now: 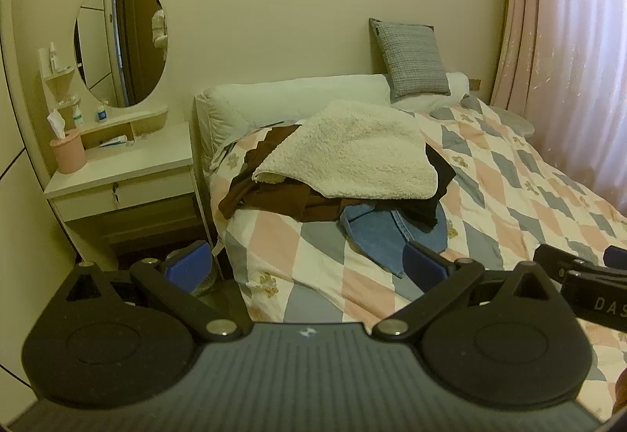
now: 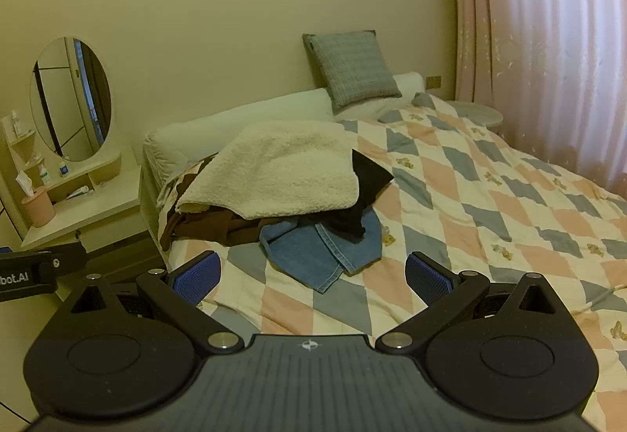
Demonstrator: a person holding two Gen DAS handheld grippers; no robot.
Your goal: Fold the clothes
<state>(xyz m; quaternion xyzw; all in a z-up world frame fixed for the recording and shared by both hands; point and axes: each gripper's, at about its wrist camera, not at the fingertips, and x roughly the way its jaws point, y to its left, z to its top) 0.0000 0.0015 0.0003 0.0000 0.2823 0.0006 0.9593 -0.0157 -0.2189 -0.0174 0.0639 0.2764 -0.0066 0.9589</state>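
Observation:
A pile of clothes lies on the bed near its head. On top is a cream fleece garment [image 1: 348,149] [image 2: 274,169]. Under it are a brown garment [image 1: 270,189] [image 2: 207,224], a black garment [image 1: 435,193] [image 2: 360,193] and blue jeans [image 1: 380,236] [image 2: 321,251] at the front. My left gripper [image 1: 307,265] is open and empty, held above the bed's near corner, short of the pile. My right gripper [image 2: 313,275] is open and empty, just short of the jeans. Each gripper shows at the edge of the other's view, the right one [image 1: 588,275] and the left one [image 2: 39,267].
The bed has a pink, grey and cream diamond quilt [image 1: 509,204] [image 2: 490,204]. A grey cushion [image 1: 411,57] leans on the wall above white pillows [image 1: 298,95]. A white dressing table [image 1: 117,173] with oval mirror and pink tissue holder [image 1: 68,151] stands left. Pink curtains [image 2: 548,40] hang right.

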